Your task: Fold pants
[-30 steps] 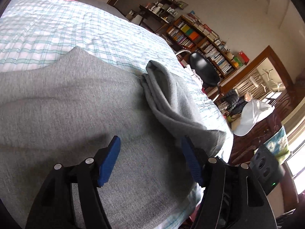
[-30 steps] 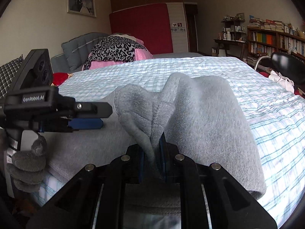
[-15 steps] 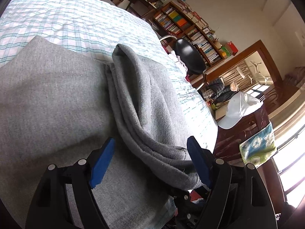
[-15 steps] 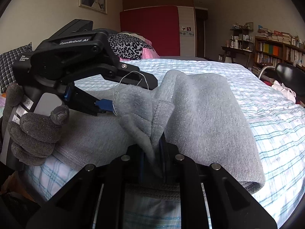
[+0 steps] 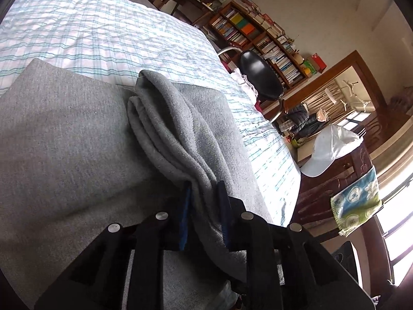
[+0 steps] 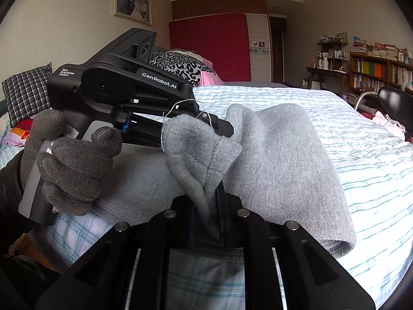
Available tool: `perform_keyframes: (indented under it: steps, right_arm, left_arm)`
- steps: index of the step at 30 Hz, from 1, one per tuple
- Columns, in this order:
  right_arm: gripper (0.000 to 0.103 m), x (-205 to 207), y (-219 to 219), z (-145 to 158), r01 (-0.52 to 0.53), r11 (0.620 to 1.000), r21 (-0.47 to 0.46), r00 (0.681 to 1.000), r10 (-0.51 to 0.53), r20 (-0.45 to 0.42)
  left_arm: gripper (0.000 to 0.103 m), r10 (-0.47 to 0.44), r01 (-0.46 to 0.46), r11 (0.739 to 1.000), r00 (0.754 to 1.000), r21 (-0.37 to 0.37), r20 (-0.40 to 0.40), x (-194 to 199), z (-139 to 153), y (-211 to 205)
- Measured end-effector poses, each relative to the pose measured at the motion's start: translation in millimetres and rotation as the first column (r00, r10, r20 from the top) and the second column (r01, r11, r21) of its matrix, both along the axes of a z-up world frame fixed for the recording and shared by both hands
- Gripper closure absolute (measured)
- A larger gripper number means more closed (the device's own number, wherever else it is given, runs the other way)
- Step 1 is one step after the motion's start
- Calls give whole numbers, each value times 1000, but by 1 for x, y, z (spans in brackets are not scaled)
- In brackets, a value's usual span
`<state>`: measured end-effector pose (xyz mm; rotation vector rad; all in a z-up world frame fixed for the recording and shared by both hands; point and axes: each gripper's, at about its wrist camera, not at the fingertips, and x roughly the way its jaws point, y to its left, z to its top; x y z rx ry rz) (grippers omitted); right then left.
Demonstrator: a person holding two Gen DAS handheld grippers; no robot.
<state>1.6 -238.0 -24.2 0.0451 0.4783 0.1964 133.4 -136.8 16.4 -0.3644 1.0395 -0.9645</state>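
The bed (image 5: 108, 33) with its pale checked cover takes up most of the room, and the grey pants (image 5: 64, 139) lie spread across its near end, the flat layer running away to the left while a doubled-over fold of the same cloth (image 6: 284, 160) humps up along the right side, its long ridge pointing away from the person toward the far end of the bed. Both tools sit at the near end of that ridge, side by side. The left gripper (image 5: 202, 199) has just been closing and its jaws now pinch the bunched edge of the fold, cloth squeezed between the blue pads. The right gripper (image 6: 210, 206) has its jaws clamped on a neighbouring corner of the hem, which stands up in a soft peak above them. A gloved hand (image 6: 72, 170) holds the left tool. With both ends caught, I'd guess the next carry goes along the ridge, away from the person
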Motion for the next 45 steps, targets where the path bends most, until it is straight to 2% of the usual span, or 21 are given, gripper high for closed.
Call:
perform_keyframes:
  steps: [5, 10, 14, 18, 21, 25, 27, 30, 35, 38, 41, 43, 45]
  right_arm:
    - [89, -1, 12, 5, -47, 999, 6, 999, 47, 22]
    - [89, -2, 30, 3, -115, 993, -17, 993, 115, 11]
    - [89, 7, 39, -12, -125, 992, -34, 991, 124, -43]
    - [87, 7, 40, -15, -126, 991, -45, 991, 123, -49]
    - [85, 7, 45, -15, -123, 991, -57, 992, 120, -47]
    - [74, 0, 51, -10, -140, 989, -46, 990, 139, -27]
    - [71, -4, 57, -9, -150, 987, -58, 989, 150, -8]
    - [66, -8, 66, -10, -156, 983, -100, 987, 158, 16]
    - [59, -9, 75, -24, -208, 963, -173, 978, 207, -26]
    - [57, -12, 74, -25, -223, 957, -183, 975, 222, -25]
    - [56, -14, 60, -21, -263, 955, -136, 965, 260, -41]
    - [56, -17, 50, -18, -295, 950, -102, 955, 291, -52]
    - [56, -22, 36, -13, -312, 949, -53, 949, 309, -58]
  left_arm:
    - [86, 46, -48, 999, 993, 15, 104, -18, 17, 21]
    - [86, 109, -126, 990, 968, 67, 224, -38, 25, 47]
    - [86, 174, -196, 975, 965, 100, 196, -33, 5, 70]
    - [85, 206, -221, 971, 967, 92, 150, -30, -8, 85]
    - [85, 196, -215, 973, 964, 89, 181, -35, 1, 84]
    - [82, 195, -217, 973, 953, 75, 230, -39, 17, 90]
    - [69, 202, -223, 973, 949, 62, 243, -39, 25, 92]
    - [68, 193, -215, 975, 944, 56, 268, -40, 36, 89]
    - [68, 106, -119, 992, 961, 35, 257, -42, 44, 66]
    - [68, 20, -32, 997, 983, 65, 181, -41, 26, 45]
    - [69, 24, -43, 987, 992, 154, 123, -38, -5, 41]
    - [70, 25, -38, 993, 993, 111, 118, -40, -13, 52]
    - [70, 23, -36, 994, 991, 102, 129, -46, -14, 63]
